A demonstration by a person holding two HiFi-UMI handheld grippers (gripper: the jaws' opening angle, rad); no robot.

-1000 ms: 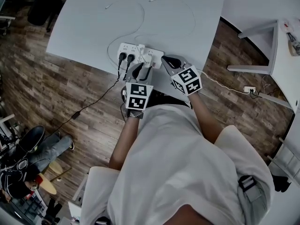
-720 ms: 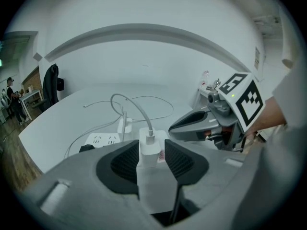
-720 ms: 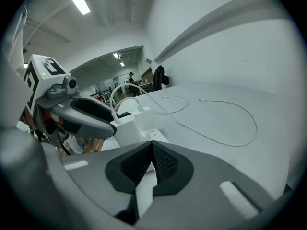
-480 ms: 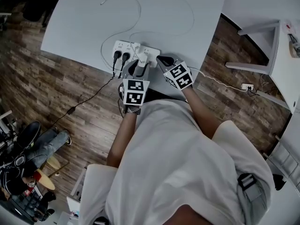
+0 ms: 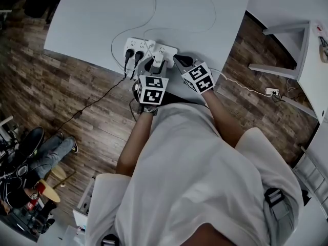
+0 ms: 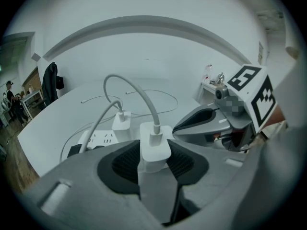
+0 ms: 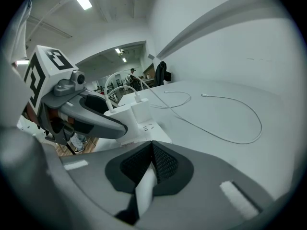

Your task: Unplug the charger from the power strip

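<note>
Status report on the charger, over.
Left gripper: jaws just opened, charger between them, plugged into power strip. Right gripper shut beside it. Second charger close behind.

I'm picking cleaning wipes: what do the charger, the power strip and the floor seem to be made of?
Charger: likely hard white plastic with a smooth satin finish; it has even moulded faces and rounded edges.
Power strip: apparently the same white plastic, with moulded socket slots.
Floor: wood-look planks with visible grain and seams; whether real wood or laminate can't be told.
</note>
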